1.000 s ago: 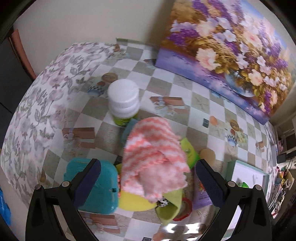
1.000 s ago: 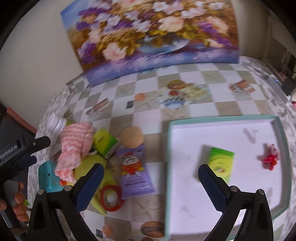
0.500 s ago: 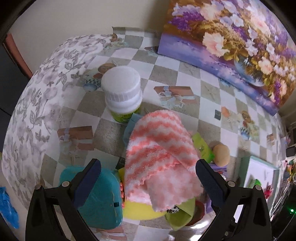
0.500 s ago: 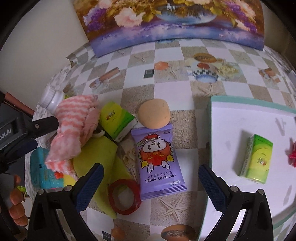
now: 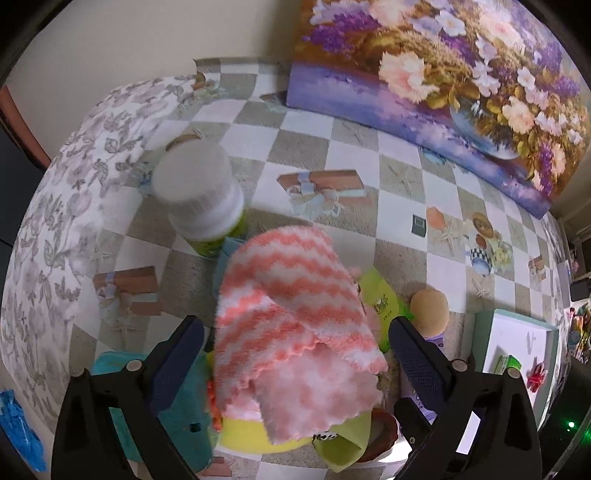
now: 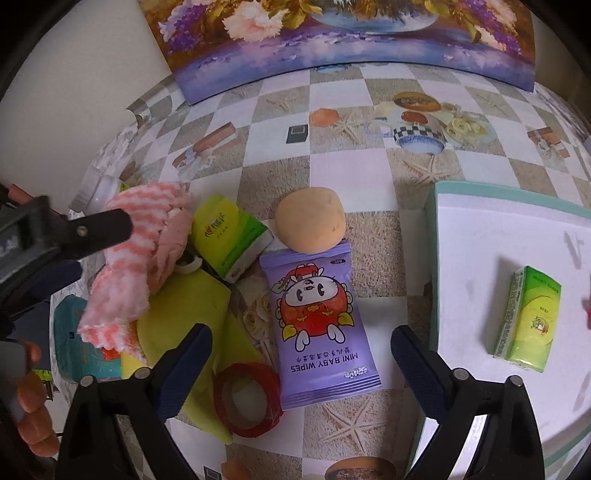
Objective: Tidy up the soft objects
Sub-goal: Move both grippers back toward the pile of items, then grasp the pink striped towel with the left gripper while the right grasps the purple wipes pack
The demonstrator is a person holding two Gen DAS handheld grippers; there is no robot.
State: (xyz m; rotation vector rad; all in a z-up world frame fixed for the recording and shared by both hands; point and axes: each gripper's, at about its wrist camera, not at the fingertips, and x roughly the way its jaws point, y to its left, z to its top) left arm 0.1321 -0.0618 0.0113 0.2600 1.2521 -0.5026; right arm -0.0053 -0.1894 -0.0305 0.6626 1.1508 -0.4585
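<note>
Pink striped towel (image 5: 295, 325) sits frame centre between your left gripper (image 5: 295, 354) jaws, wide apart, just narrowing, not yet pinching. Drop lower, bite the thick fold. Right gripper (image 6: 301, 354) open, empty.

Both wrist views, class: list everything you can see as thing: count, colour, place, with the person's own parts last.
Towel: 1, pink-white, atop pile.
Bottle: 1, white-capped, behind towel.
Teal box: 1, under the towel's end.
Yellow cloth: 1, under towel.
Tape roll: 1, red, front.
Wipes pack: 1, purple, centre.
Tissue packs: 2, green, beside towel, in tray.
Sponge: 1, tan, behind wipes.
Tray: 1, teal-rimmed, right.
Painting: 1, floral, back.
Left gripper: open, straddling towel.
Right gripper: open, over wipes.
</note>
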